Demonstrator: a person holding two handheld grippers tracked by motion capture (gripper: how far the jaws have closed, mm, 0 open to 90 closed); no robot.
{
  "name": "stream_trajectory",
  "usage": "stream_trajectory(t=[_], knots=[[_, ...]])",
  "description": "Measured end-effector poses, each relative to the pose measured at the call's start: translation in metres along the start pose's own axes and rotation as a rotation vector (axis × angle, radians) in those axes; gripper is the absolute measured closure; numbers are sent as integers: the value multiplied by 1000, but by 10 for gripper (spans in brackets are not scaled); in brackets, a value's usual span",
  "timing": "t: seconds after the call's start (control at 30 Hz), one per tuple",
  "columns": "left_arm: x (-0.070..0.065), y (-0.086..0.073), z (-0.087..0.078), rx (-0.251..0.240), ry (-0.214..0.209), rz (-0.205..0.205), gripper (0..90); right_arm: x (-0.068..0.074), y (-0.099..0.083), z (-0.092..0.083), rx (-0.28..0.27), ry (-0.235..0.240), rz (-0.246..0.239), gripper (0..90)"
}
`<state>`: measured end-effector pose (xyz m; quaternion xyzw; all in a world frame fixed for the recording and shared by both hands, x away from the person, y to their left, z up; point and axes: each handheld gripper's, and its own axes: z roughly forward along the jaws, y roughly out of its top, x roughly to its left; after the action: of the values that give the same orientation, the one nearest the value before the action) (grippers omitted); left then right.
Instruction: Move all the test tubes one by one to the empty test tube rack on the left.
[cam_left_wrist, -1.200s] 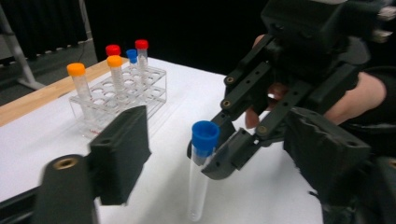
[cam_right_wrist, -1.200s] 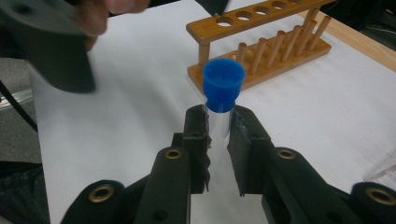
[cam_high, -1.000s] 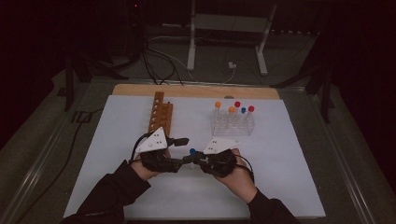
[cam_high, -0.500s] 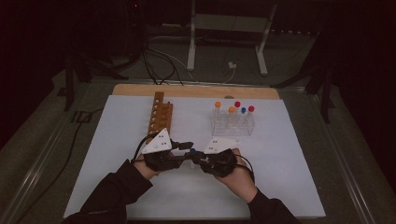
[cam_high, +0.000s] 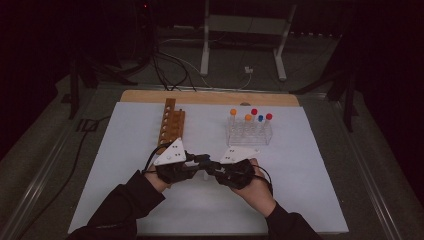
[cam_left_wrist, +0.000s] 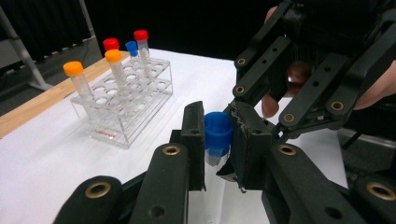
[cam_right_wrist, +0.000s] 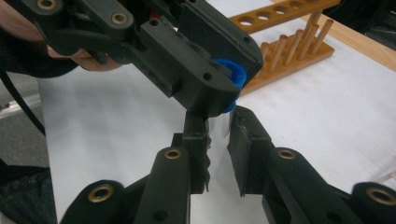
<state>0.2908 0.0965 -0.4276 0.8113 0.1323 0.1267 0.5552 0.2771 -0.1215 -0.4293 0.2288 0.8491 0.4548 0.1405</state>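
Since the earlier frame, both hands have kept their spot at lower centre of the high view, while the left gripper (cam_left_wrist: 217, 140) has just been closing its jaws and now clamps the blue cap (cam_left_wrist: 218, 129) of a small clear tube (cam_right_wrist: 218, 125), whose body is clenched in the right gripper (cam_right_wrist: 217, 140). Judging by this two-handed grip, the cap is about to be unscrewed, so opening and racking the tube remain. Farther up, the clear rack (cam_high: 248, 134) holds five capped tubes and the wooden rack (cam_high: 171, 126) stands empty.
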Motion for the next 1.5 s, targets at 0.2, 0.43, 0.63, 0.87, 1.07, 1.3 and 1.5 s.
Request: stream_trajectory(t=[0.2,0.43,0.63,0.87,1.07,1.3,1.5], knots=[[4,5,-4,-5,15,0,778,-1,0,-5,-25,-2,12,599],[11,7,-10,-6,32,-9,777,-1,-8,-9,-48,4,29,408],[20,9,-19,-11,55,-18,777,-6,-17,-16,-78,-15,66,222],[38,12,-29,2,96,-45,777,-15,-26,-24,-114,-25,100,56],[52,14,-32,12,128,-55,777,-16,-29,-27,-136,-34,94,0],[69,19,-36,6,173,-64,777,-17,-30,-30,-160,-52,85,0],[85,25,-44,-14,212,-80,777,-18,-30,-32,-170,-69,87,0]])
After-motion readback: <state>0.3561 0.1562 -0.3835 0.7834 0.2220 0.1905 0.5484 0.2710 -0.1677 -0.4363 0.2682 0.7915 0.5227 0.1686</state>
